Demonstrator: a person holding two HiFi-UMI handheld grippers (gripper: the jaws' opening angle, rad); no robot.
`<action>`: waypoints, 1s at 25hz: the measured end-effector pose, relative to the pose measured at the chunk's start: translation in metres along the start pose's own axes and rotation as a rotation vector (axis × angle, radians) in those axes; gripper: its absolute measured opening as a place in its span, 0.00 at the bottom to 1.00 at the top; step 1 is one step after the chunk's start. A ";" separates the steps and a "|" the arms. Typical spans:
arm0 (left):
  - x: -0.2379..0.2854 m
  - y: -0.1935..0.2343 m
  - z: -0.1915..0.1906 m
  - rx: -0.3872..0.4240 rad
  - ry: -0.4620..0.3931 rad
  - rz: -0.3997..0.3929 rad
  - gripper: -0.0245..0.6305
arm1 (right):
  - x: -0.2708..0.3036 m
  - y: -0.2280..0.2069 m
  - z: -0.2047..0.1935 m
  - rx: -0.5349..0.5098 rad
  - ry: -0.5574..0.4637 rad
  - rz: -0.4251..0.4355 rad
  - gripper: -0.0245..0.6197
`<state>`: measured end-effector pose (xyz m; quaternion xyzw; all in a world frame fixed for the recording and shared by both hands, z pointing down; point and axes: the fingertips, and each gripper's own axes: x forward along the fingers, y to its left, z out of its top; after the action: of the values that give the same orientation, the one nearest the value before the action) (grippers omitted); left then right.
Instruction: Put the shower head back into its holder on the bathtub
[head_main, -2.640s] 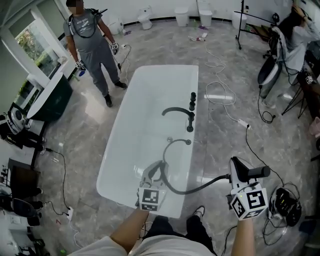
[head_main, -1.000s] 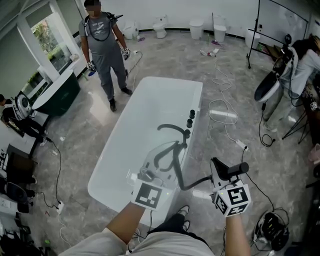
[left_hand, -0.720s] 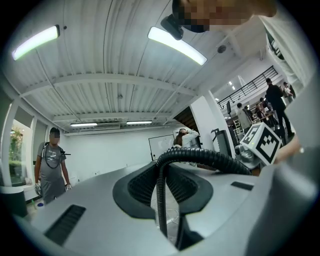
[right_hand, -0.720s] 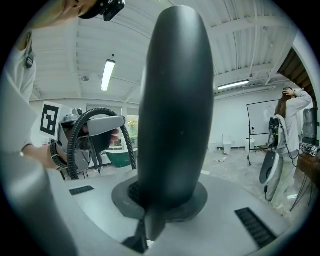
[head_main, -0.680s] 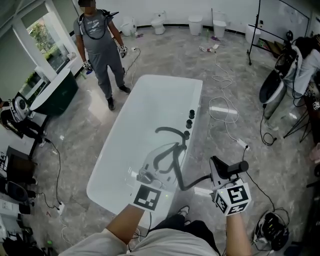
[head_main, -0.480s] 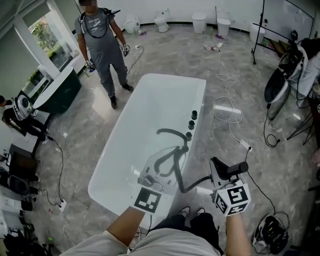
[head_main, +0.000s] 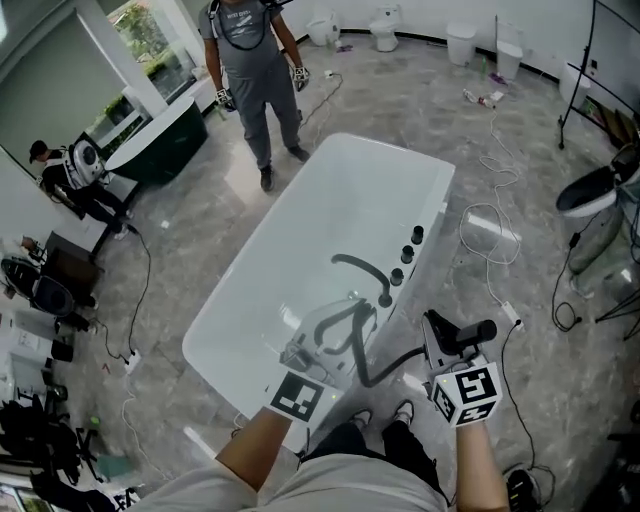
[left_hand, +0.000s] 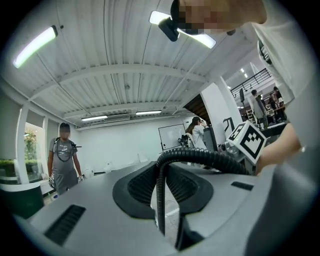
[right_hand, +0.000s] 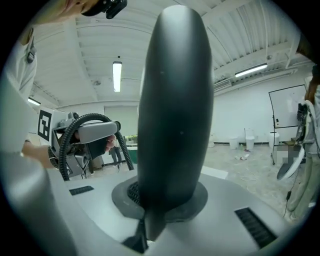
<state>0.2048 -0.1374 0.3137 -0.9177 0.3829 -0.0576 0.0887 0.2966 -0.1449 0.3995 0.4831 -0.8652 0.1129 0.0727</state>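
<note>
Shower head (head_main: 468, 334) clamped in the right tool (head_main: 441, 338), off the bathtub (head_main: 300, 230) rim.

In the head view it lies at the tub's 4 o'clock side, long axis about 9-to-3, free end toward 3. In the right gripper view it stands 12-to-6 between closed jaws. The left tool (head_main: 301, 352) pinches the hose (head_main: 352, 345) above the tub's near end.

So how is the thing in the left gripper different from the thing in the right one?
The left gripper pinches a thin, ribbed hose; the right gripper grips a fat, smooth shower head. The hose curves over; the shower head stands straight. Both are dark.
</note>
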 end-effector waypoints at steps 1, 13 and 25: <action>0.002 0.001 -0.003 -0.006 0.000 0.010 0.13 | 0.003 -0.002 -0.002 -0.004 0.005 0.012 0.10; -0.017 0.017 -0.028 -0.011 0.089 -0.029 0.13 | 0.025 0.009 -0.011 -0.005 0.031 0.017 0.10; -0.010 0.010 -0.066 -0.131 0.015 -0.142 0.13 | 0.028 0.012 -0.031 -0.024 0.038 -0.089 0.10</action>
<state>0.1793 -0.1452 0.3761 -0.9459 0.3206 -0.0453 0.0214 0.2724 -0.1534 0.4346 0.5180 -0.8426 0.1083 0.0997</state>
